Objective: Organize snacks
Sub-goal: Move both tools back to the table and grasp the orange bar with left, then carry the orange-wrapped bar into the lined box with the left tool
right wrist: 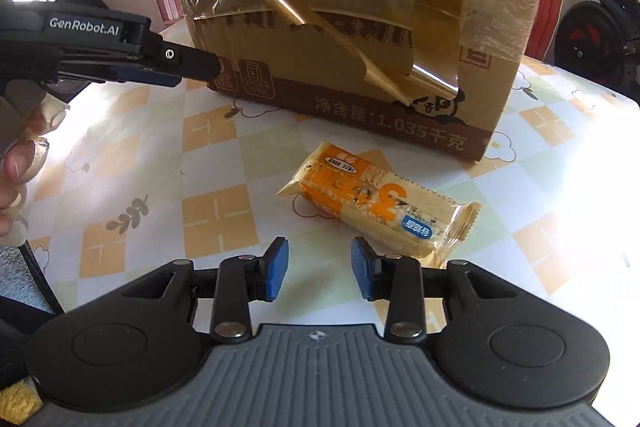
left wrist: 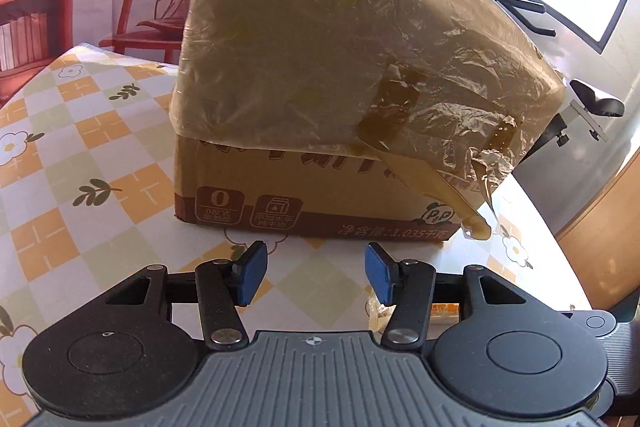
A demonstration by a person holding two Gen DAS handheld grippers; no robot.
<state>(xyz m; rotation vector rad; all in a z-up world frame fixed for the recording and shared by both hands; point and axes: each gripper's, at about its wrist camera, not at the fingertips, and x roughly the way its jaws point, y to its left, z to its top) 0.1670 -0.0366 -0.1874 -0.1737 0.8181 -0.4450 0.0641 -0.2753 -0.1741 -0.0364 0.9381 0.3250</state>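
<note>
A snack bar in an orange and white wrapper lies flat on the checked tablecloth in front of a brown cardboard box. My right gripper hovers just short of it, open and holding nothing; the bar's near end lies by the right fingertip. In the left wrist view the left gripper stands open and bare, facing the box. A sliver of the wrapper shows behind its right finger. From the right wrist view the left gripper reaches in from the left, close to the box's lower corner.
Crinkled clear plastic and peeling brown tape cover the box's upper part. A hand holds the left gripper. The table edge curves away at right, with a red chair and plant behind.
</note>
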